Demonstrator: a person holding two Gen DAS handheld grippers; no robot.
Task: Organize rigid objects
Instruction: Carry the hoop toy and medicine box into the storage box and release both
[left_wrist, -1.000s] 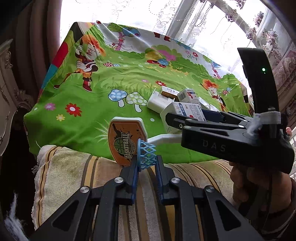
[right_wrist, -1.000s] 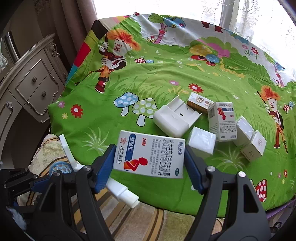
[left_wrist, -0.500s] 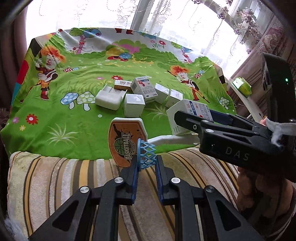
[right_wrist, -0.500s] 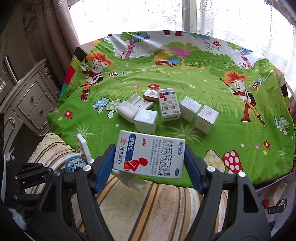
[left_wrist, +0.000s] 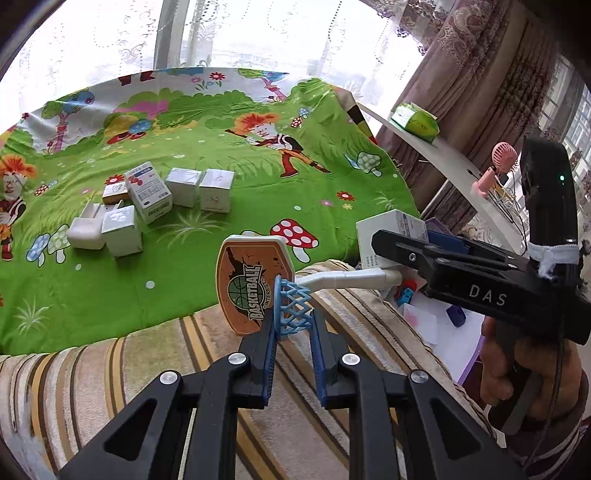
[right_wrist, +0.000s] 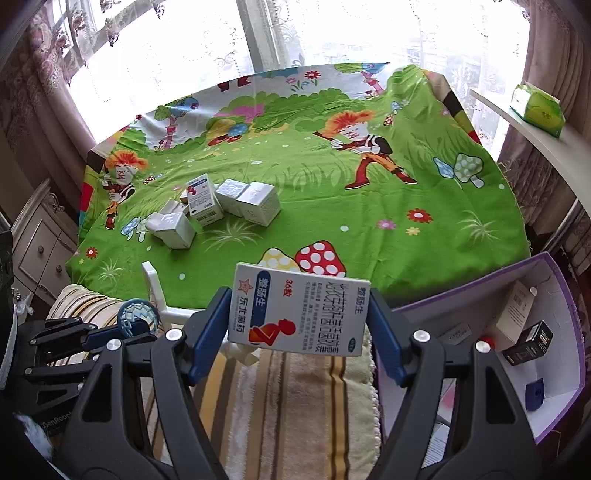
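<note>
We are holding a toy basketball hoop (left_wrist: 255, 284), an orange plastic backboard with a blue net and a white pole, in our left hand-held gripper (left_wrist: 293, 328), whose blue pads are clenching on the net rim, so the backboard is standing just ahead of the fingertips over the striped towel-covered cushion (left_wrist: 110, 373). Our right hand-held gripper (right_wrist: 295, 317) is grasping a white cardboard medicine box (right_wrist: 297, 310) with blue and red printing, its two blue pads pressing on the box's short ends while the printed face is tilting toward the camera. In the left wrist view this box is showing at three o'clock of the hoop, its corner sitting near the pole's end. The surface is wearing a bright green cartoon-printed cloth (right_wrist: 332, 206), and a cluster of small white cardboard boxes (right_wrist: 218, 210) is lying on it at ten o'clock of the held box, well apart from both hand-held grippers. At four o'clock of the held box, beside the cushion, a purple-edged open cardboard box (right_wrist: 554, 280) is sitting with a few small packages inside. A green tissue pack (right_wrist: 537, 109) is resting on a white shelf at two o'clock.
</note>
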